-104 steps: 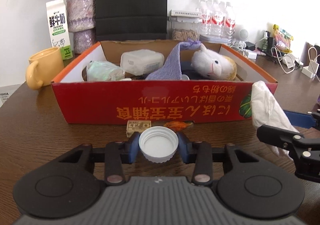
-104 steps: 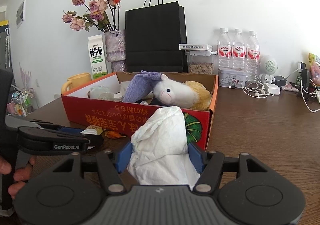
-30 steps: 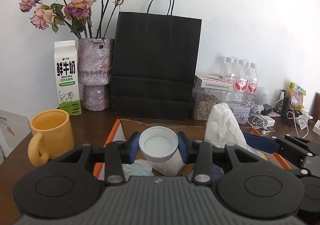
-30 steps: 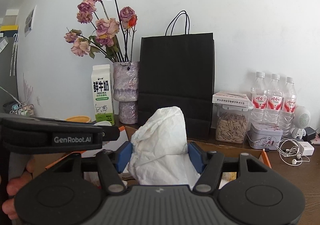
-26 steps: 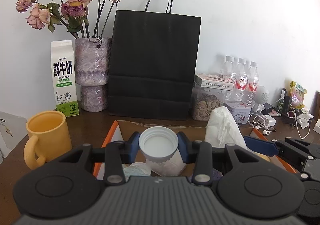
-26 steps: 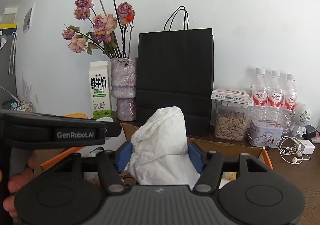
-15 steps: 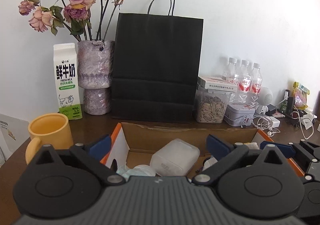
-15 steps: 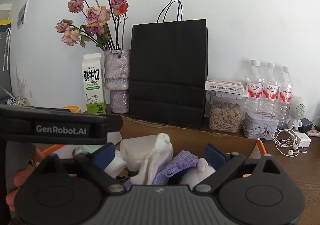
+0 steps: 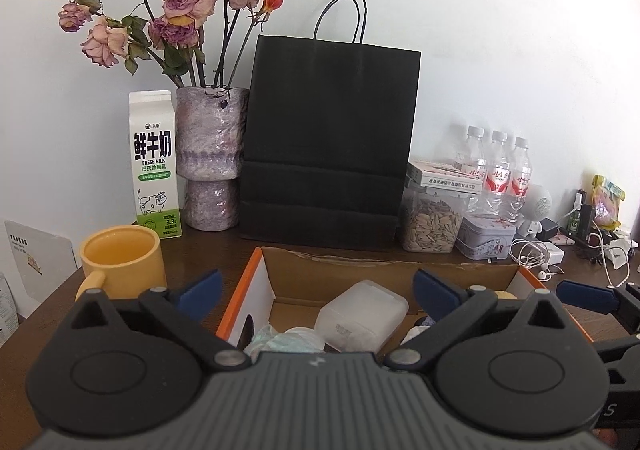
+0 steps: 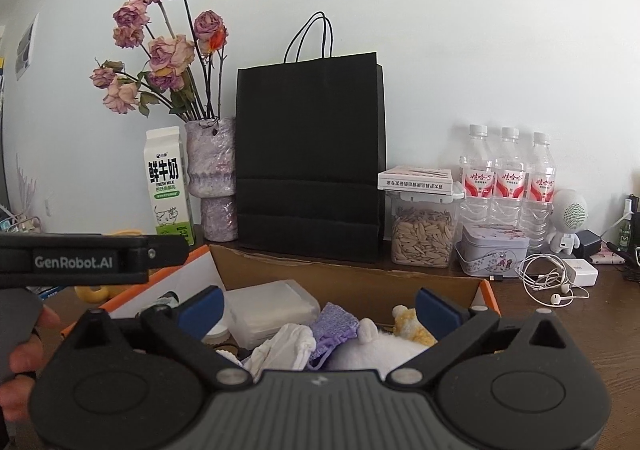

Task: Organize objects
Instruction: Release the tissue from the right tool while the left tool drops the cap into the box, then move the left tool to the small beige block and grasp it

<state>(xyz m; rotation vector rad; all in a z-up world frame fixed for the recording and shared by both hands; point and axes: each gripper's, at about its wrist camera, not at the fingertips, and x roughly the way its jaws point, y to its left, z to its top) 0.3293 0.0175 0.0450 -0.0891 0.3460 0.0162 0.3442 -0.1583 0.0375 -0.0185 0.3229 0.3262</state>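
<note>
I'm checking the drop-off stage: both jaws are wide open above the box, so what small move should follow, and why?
Probably lift both grippers, left and right, up and back from the box. Their jaws have just opened and hold nothing; the white tissue lies inside beside the plush toy.

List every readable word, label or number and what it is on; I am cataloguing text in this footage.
"鲜牛奶", "FRESH MILK" and "3.3": milk carton.
"GenRobot.AI": side of the left gripper, seen from the right wrist view.
Red labels on the three water bottles: characters too small to read.
Upside-down print on the flat box atop the seed jar: too blurred to read.
Label on the translucent plastic container: unreadable.
</note>
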